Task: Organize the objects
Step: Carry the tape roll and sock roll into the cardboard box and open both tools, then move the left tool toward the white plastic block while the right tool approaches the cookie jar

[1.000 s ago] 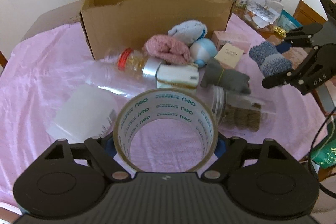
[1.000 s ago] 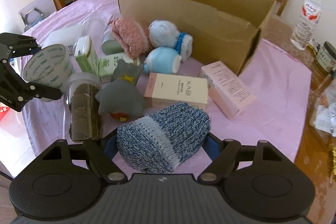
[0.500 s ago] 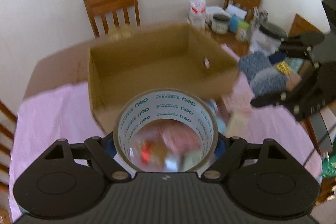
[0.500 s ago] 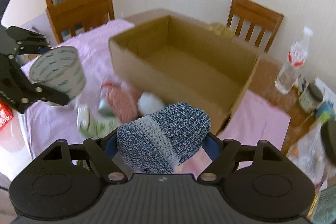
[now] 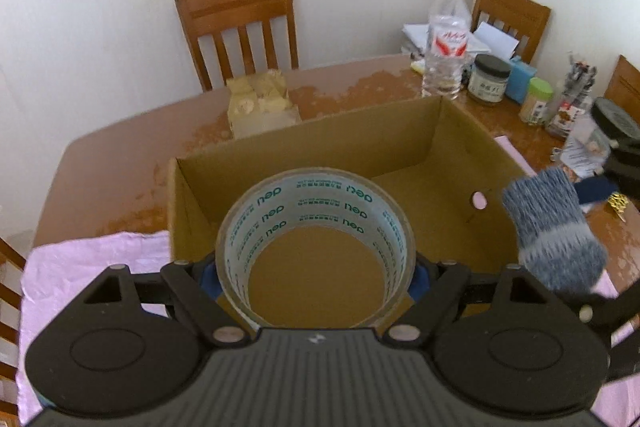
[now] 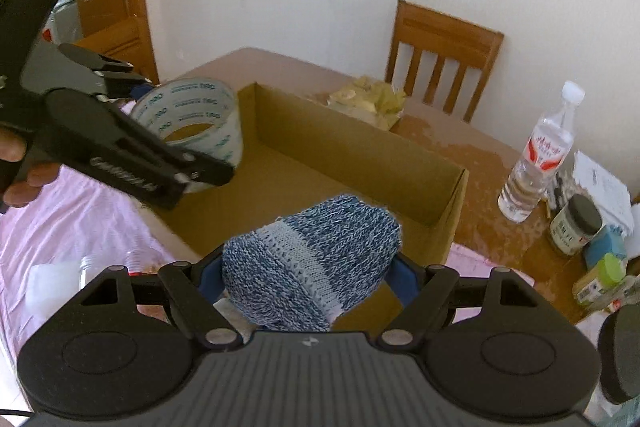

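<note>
My left gripper (image 5: 316, 275) is shut on a roll of clear tape (image 5: 316, 211) printed with green lettering, held over the near edge of the open cardboard box (image 5: 400, 143). The box floor shows through the roll's hole. My right gripper (image 6: 308, 279) is shut on a blue and grey knitted sock bundle (image 6: 312, 259), hanging above the box's near right corner. In the right wrist view the tape roll (image 6: 192, 123) and left gripper (image 6: 168, 131) hover at the box (image 6: 360, 155) left end. The sock bundle (image 5: 552, 227) shows at the right of the left wrist view.
The box interior looks empty. Behind it on the wooden table (image 5: 120, 163) stand a water bottle (image 5: 446, 43), a dark-lidded jar (image 5: 490, 79), a crumpled yellow pack (image 5: 260, 103) and more small containers. Wooden chairs (image 5: 240, 31) ring the table. A pink cloth (image 6: 60, 219) covers the near side.
Both grippers rose and moved forward from the pile of objects on the pink cloth to above the box, each keeping its load. The pile has dropped out of view.
</note>
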Tool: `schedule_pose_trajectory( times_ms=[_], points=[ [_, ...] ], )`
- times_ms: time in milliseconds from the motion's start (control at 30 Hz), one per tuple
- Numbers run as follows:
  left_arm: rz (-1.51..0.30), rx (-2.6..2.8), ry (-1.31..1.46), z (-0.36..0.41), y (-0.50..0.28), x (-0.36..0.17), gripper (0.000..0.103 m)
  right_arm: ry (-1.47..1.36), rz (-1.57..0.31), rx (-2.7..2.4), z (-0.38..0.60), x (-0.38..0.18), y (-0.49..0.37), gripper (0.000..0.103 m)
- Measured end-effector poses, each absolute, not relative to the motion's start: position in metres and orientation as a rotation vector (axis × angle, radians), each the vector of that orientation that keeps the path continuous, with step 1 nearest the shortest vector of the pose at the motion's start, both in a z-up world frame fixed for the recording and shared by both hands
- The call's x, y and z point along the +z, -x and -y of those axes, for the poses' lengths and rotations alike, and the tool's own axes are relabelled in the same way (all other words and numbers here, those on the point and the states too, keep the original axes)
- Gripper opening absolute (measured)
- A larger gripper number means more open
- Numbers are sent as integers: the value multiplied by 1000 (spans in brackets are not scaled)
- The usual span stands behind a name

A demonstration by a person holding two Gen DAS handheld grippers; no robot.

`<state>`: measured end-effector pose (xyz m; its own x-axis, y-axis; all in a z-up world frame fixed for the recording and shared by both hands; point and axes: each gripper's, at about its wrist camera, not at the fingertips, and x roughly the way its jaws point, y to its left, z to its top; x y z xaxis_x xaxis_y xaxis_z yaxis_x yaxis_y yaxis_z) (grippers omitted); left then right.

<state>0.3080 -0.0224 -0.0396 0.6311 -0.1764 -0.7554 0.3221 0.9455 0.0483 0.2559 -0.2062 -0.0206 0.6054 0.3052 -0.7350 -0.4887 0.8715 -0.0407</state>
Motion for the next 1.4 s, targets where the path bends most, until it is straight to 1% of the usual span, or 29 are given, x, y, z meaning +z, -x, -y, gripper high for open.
schedule_pose_trajectory(
  times_ms=[133,167,200,233,267,300,633,900,1133,1400],
  points=[
    [-864,-283,-187,23,-319,-54,84,231,-854,430,207,-40,-264,85],
    [-864,-275,-182,22,-321,-57,87,217,-863,418,207,-44,-265,90],
    [-862,-268,-176,21,-324,-57,96,206,-872,409,207,-48,-265,94],
    [-858,-254,-173,21,-325,-58,98,200,-870,399,208,-50,-264,96],
    [-853,-241,-170,20,-326,-57,99,199,-862,390,208,-51,-262,101],
    [-850,-237,-168,19,-327,-57,99,197,-855,382,207,-51,-262,103],
    [-803,-233,-187,15,-307,-30,100,187,-822,361,210,-33,-256,103],
    [-754,-221,-206,11,-255,-15,102,192,-794,375,208,-25,-222,103],
    [-754,-207,-205,0,-205,-17,102,183,-833,378,208,-40,-179,103],
    [-757,-155,-205,-11,-148,-34,102,144,-886,404,207,-63,-139,103]
  ],
)
